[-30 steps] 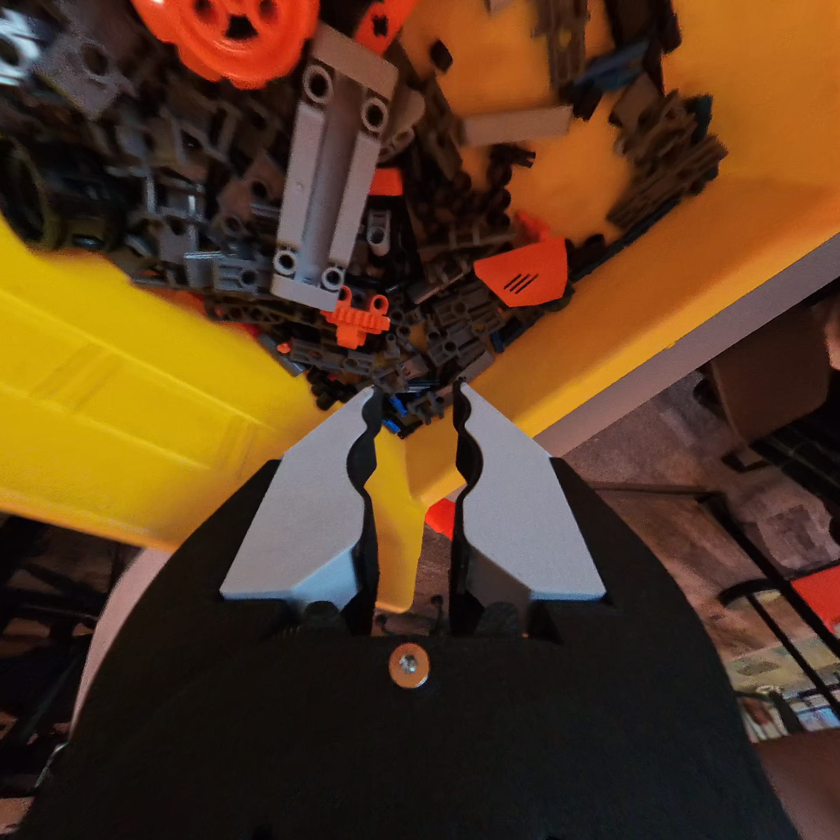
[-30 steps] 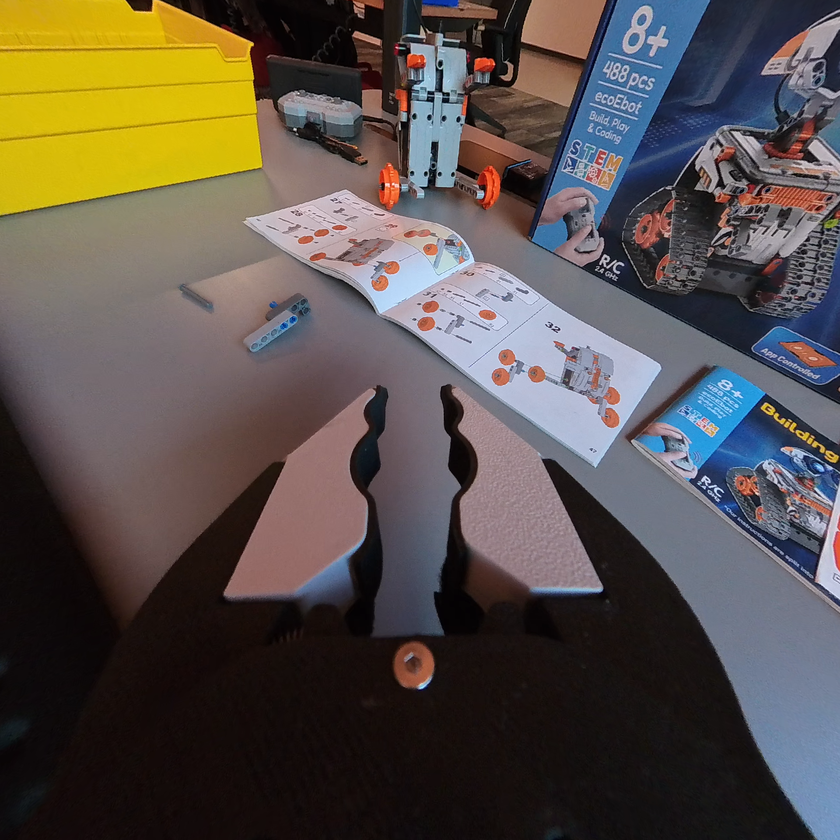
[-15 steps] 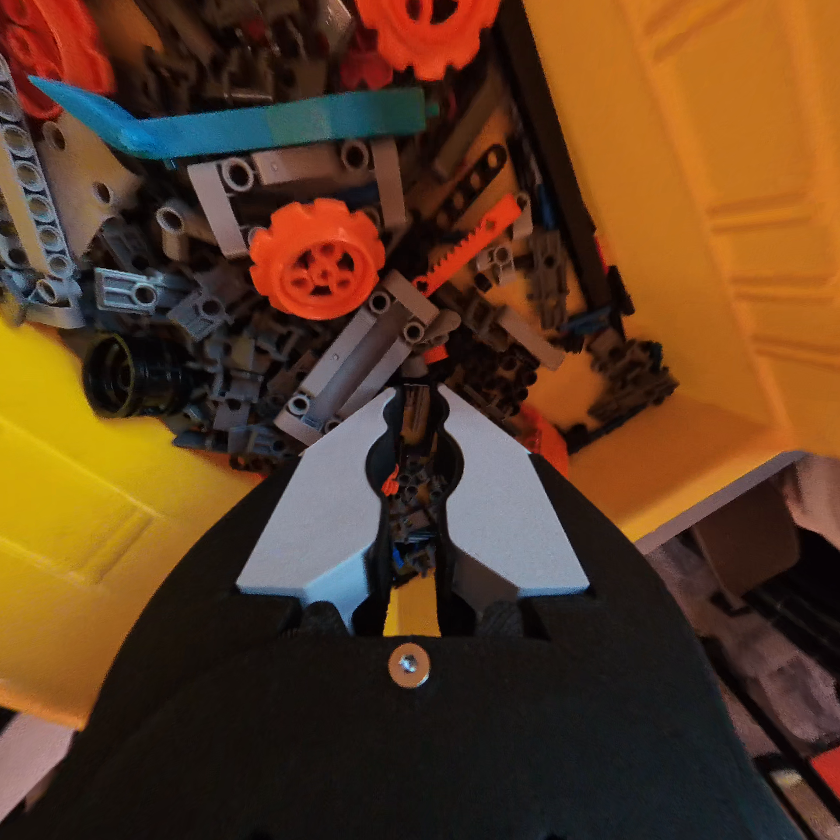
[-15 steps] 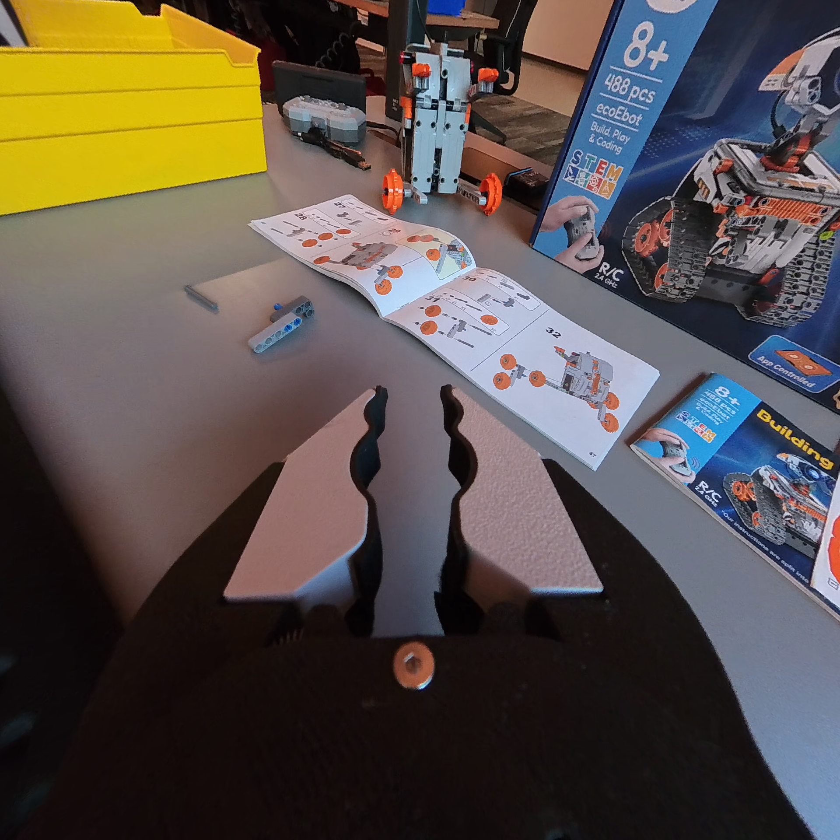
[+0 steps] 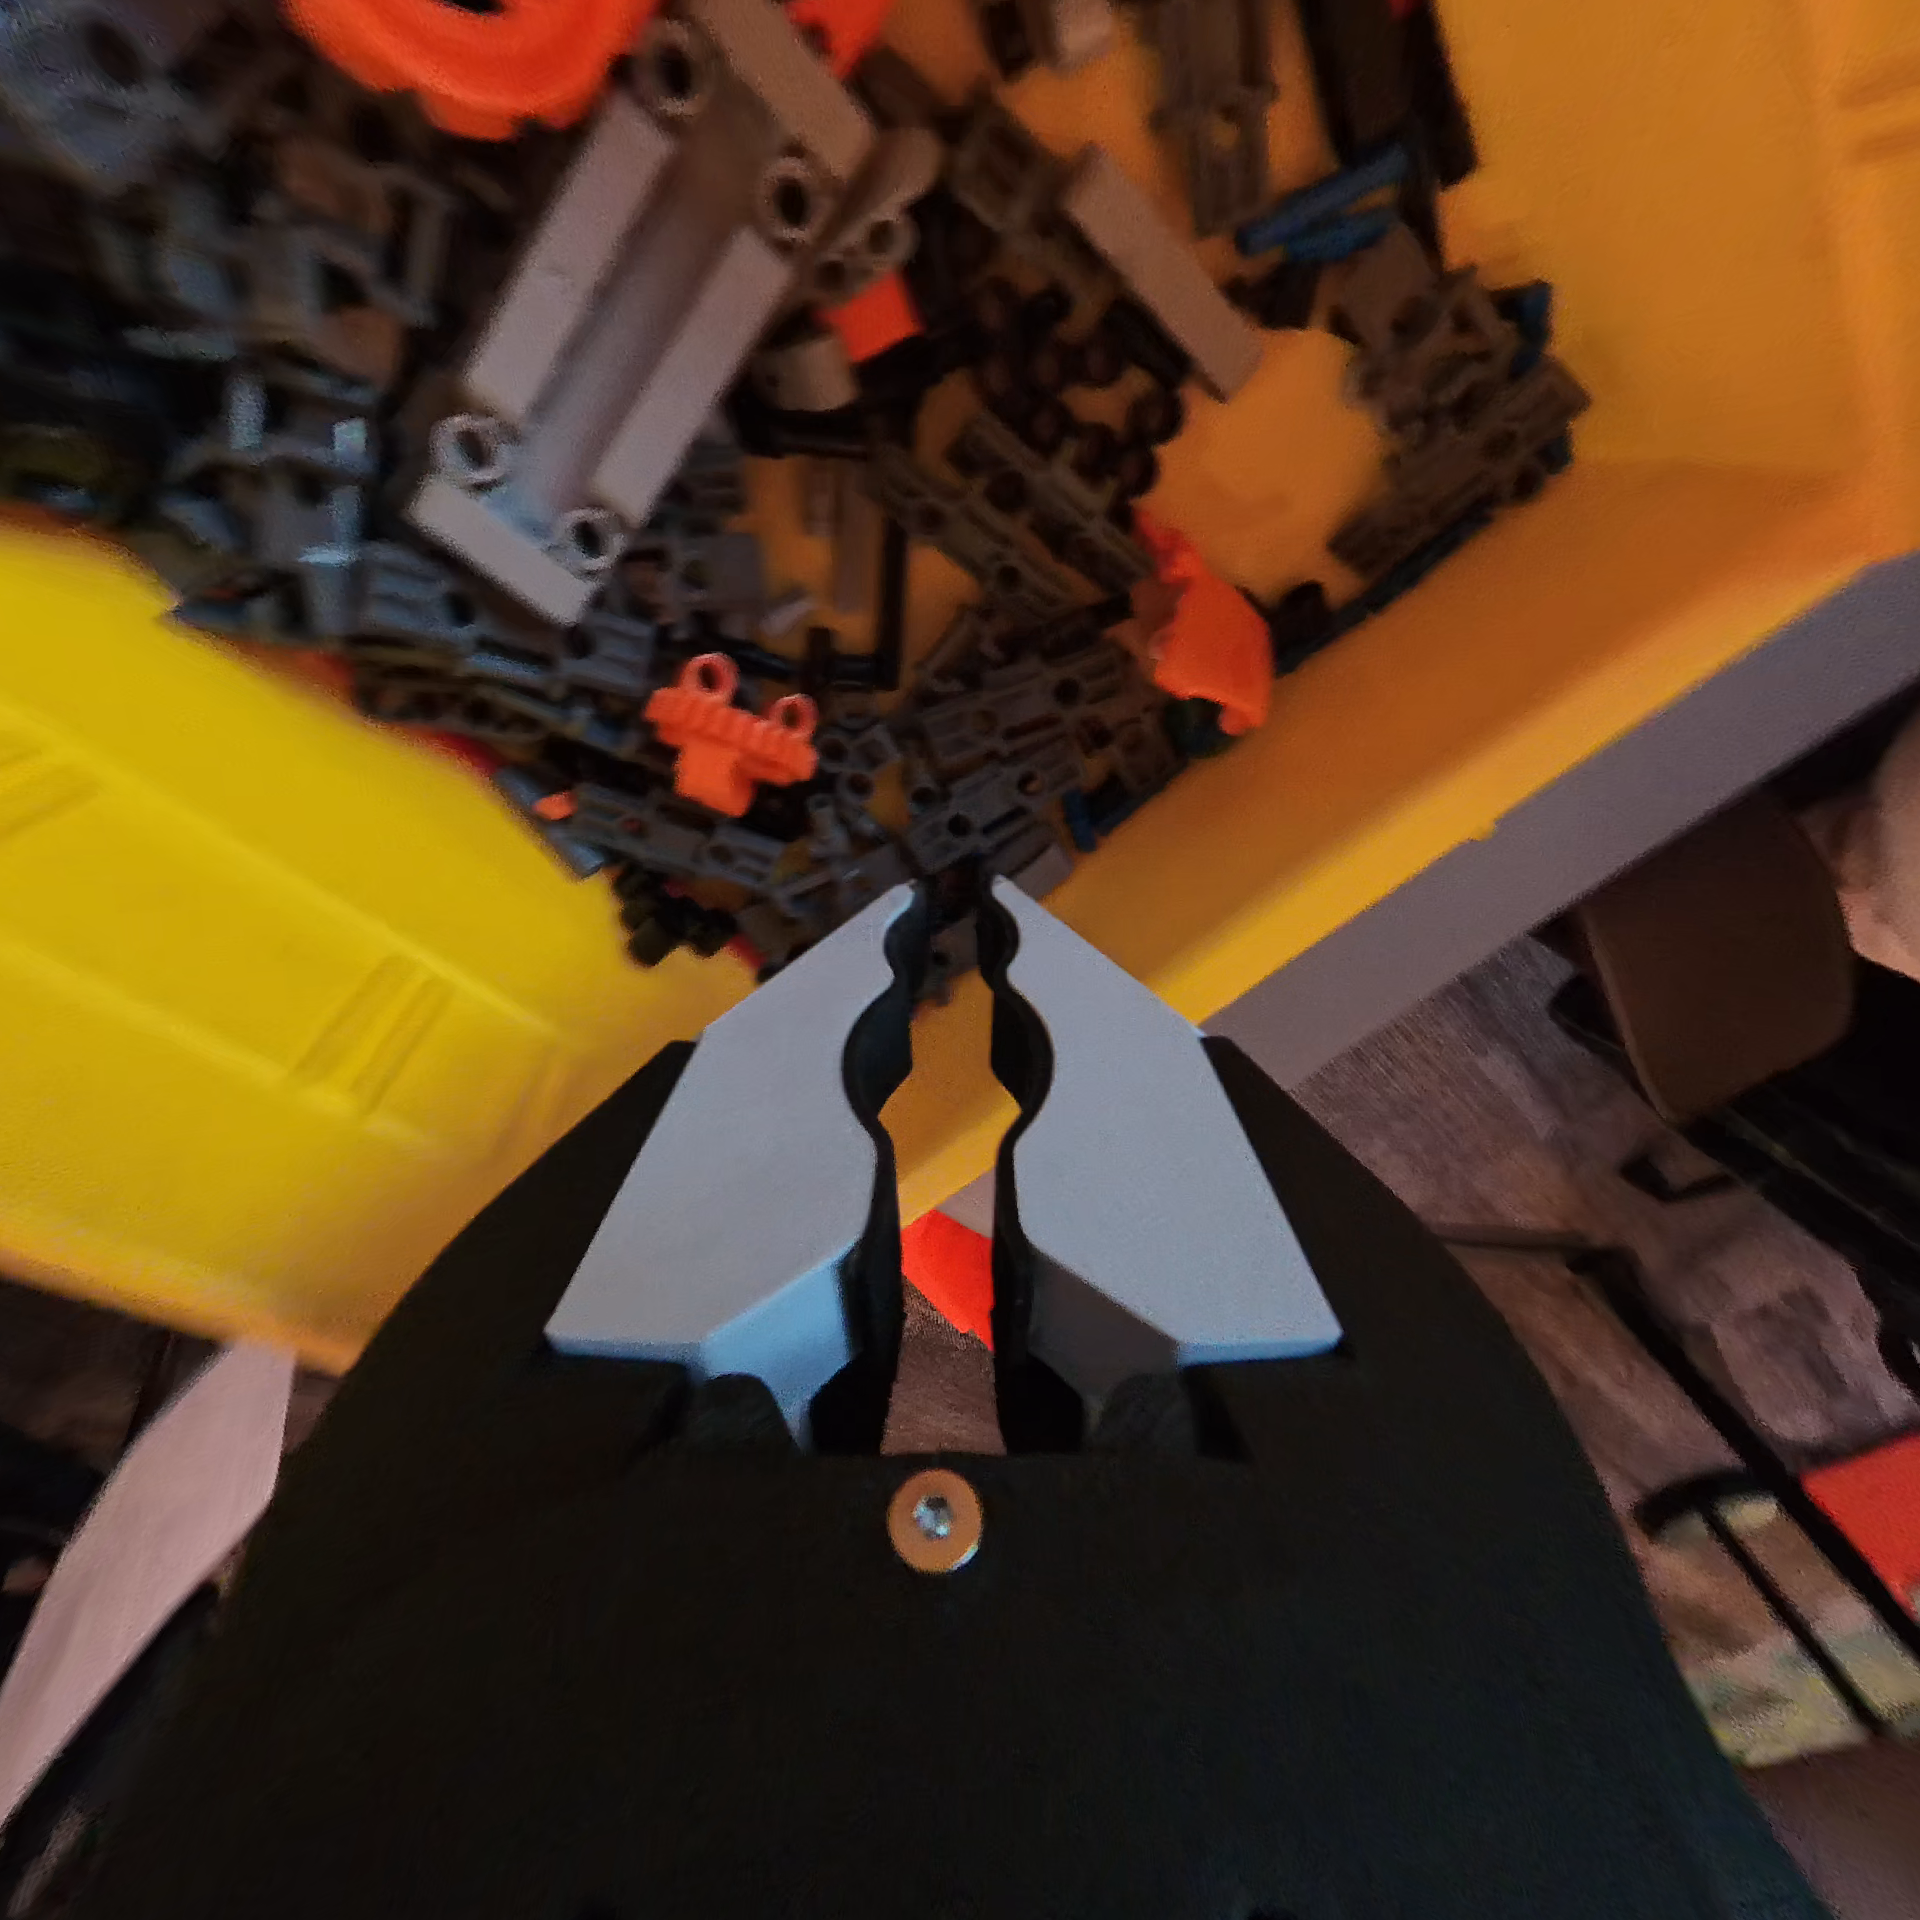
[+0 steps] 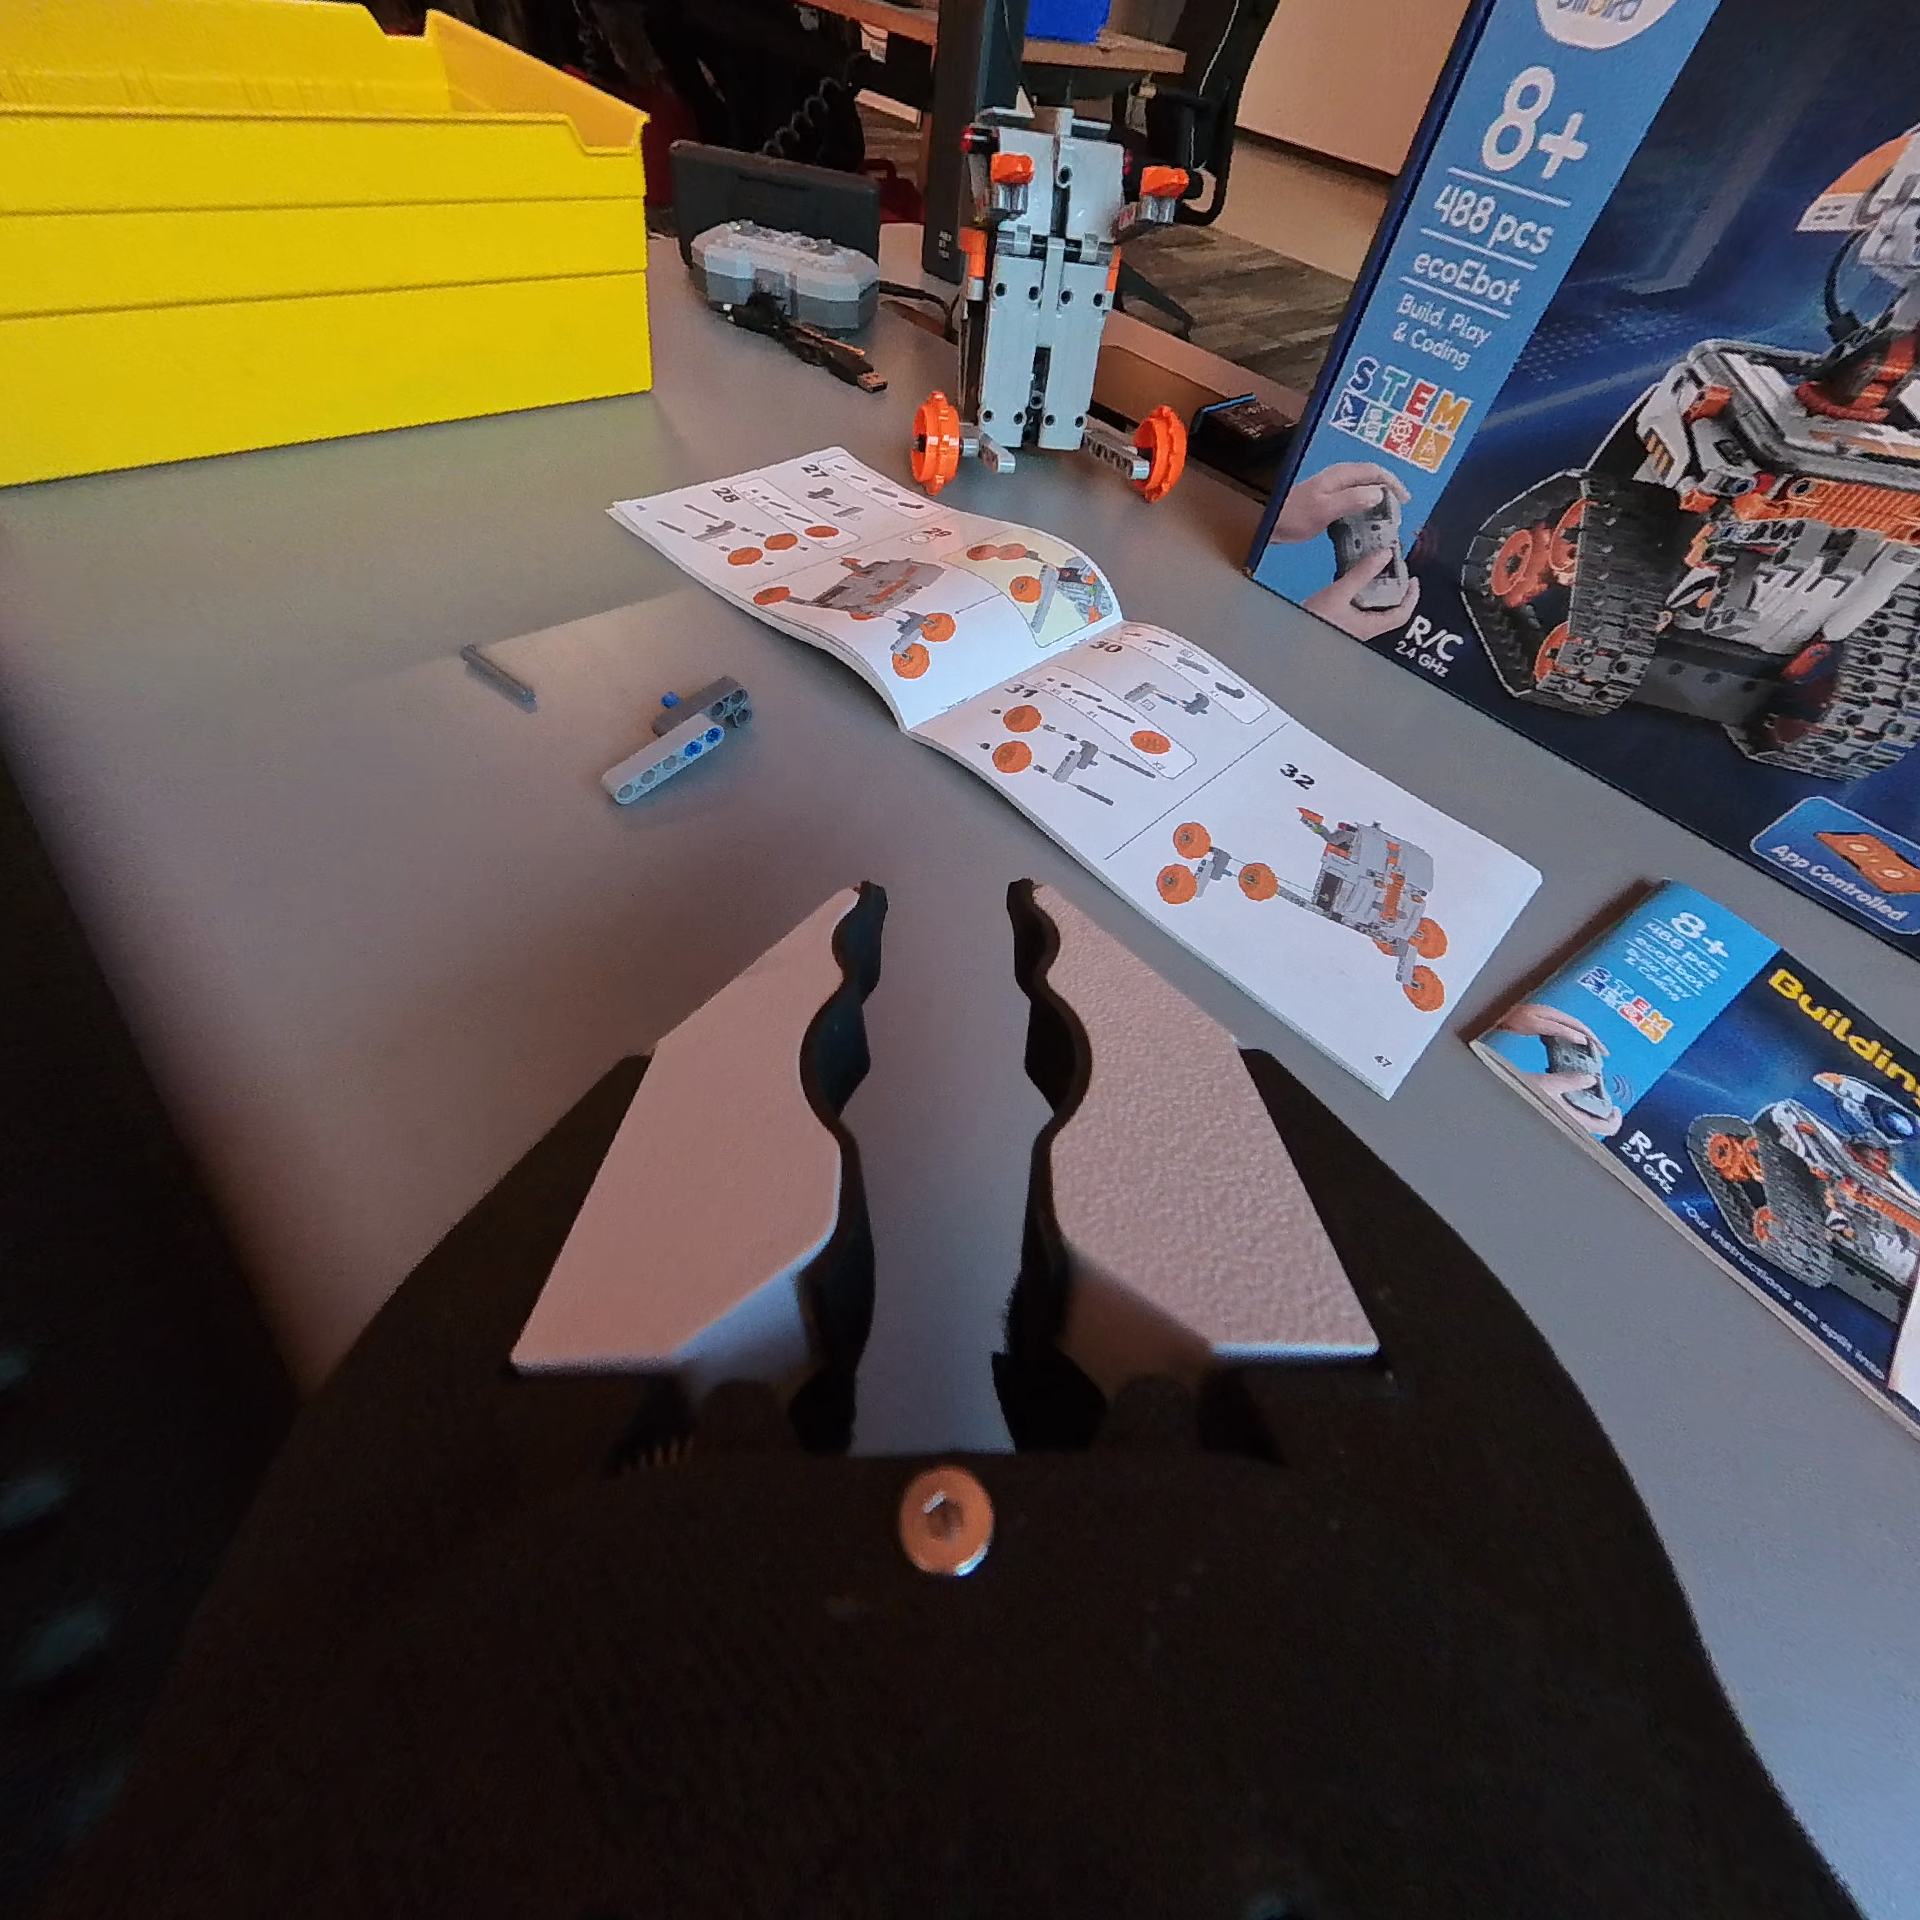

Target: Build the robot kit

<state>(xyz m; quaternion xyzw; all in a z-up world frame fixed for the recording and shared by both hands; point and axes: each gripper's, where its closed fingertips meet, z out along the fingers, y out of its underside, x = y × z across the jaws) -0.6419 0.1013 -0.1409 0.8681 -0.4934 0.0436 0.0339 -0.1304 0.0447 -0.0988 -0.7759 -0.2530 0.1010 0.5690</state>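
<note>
In the left wrist view, my left gripper (image 5: 951, 899) hovers over the near corner of a yellow bin (image 5: 260, 935). The bin holds a pile of grey, black and orange building parts (image 5: 987, 499). Its tips are nearly together and pinch a small dark piece (image 5: 948, 920); blur hides the piece's shape. An orange toothed part (image 5: 732, 738) lies just beyond the tips. In the right wrist view, my right gripper (image 6: 945, 894) is open and empty, low over the grey table (image 6: 312, 883). A small grey beam assembly with blue pins (image 6: 675, 743) and a grey axle (image 6: 499, 677) lie ahead of it to the left.
An open instruction booklet (image 6: 1091, 727) lies ahead to the right, with a partly built grey and orange model (image 6: 1044, 322) behind it. The kit box (image 6: 1662, 416) stands at the right and a second booklet (image 6: 1745, 1122) lies near it. The yellow bin (image 6: 312, 291) sits at the far left. The left gripper's tips are roughly 50 cm from the right gripper's.
My left gripper dipped into the pile, closed from open to nearly shut, and drew back to the bin's near corner with a small dark piece between its tips. The right gripper barely moved.
</note>
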